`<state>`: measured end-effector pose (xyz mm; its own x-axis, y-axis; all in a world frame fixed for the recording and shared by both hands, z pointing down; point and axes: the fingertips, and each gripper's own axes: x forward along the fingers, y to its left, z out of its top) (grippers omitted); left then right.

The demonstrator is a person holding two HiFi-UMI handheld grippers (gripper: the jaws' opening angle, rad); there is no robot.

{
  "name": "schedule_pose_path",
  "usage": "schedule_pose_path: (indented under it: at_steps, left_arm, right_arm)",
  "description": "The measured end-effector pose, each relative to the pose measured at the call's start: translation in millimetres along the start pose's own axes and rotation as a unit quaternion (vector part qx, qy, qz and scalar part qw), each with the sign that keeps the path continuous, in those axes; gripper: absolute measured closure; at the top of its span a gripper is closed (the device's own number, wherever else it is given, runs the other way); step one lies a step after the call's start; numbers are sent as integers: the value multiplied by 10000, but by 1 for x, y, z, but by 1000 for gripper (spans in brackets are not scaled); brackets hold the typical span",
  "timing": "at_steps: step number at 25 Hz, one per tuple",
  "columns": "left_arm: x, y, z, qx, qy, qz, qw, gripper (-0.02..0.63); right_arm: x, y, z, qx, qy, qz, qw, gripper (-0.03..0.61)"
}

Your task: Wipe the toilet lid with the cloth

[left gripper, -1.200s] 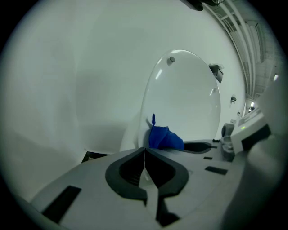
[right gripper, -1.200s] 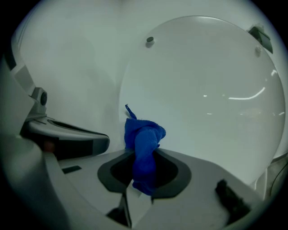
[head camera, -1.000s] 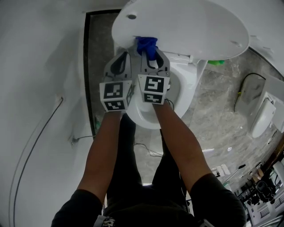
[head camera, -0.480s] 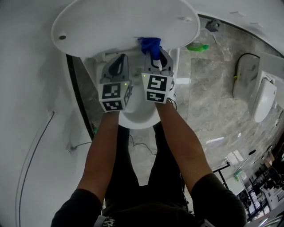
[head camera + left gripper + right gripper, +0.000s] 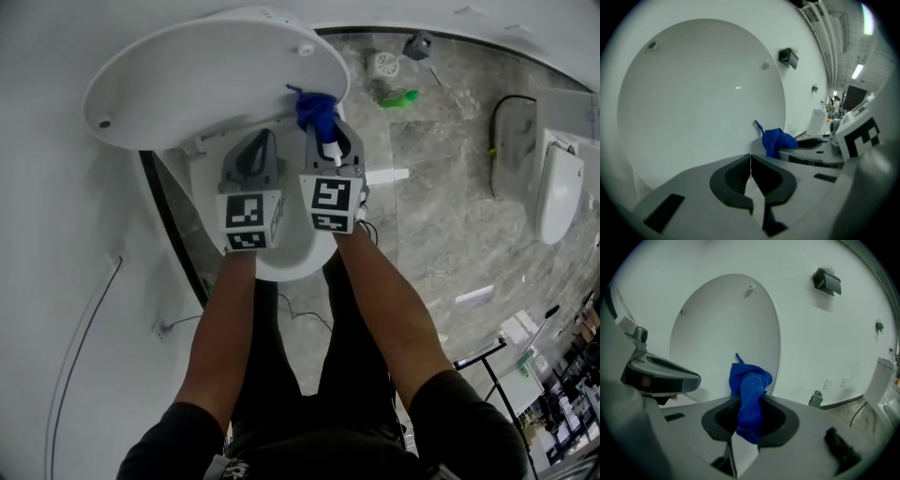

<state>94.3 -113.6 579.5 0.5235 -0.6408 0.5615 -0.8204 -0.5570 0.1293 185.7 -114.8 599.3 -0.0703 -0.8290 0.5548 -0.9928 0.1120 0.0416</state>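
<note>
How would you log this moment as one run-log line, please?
task: wipe toilet lid | right hand-held gripper: shut on blue cloth, by lid's edge | left hand-held gripper: shut, empty

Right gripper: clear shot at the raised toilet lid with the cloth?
Probably yes. The right gripper, shut on the blue cloth, points it at the lower edge of the upright lid with nothing between; the shut left gripper sits alongside, not across.

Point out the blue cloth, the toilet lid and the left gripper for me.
blue cloth (image 5: 750,394), right gripper view, the bunched middle between the jaws.
toilet lid (image 5: 211,80), head view, its bare white face.
left gripper (image 5: 750,160), left gripper view, the seam where its shut jaws meet.
</note>
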Motion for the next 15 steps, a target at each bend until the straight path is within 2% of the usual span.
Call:
schedule_pose_path:
  at_steps: [6, 8, 10, 12, 15]
  left_arm:
    - [-56, 9, 47, 993, -240, 106, 9947, 590]
    - [-78, 23, 68, 1179, -341, 219, 9922, 524]
    - [-99, 40, 91, 1302, -447, 391, 9897, 484]
    - [-119, 57, 116, 1563, -531, 582, 9846, 472]
    - [-142, 74, 148, 2160, -575, 804, 9714, 469]
  right_arm:
    - [-54, 2, 27, 394, -203, 22, 9990, 495]
    - [-74, 9, 47, 470, -393, 70, 9981, 495]
    - [-94, 15, 67, 492, -591, 117, 9970, 495]
    - [-113, 21, 84, 499, -740, 180, 9958, 495]
    - [-135, 33, 108, 404, -889, 319, 9947, 495]
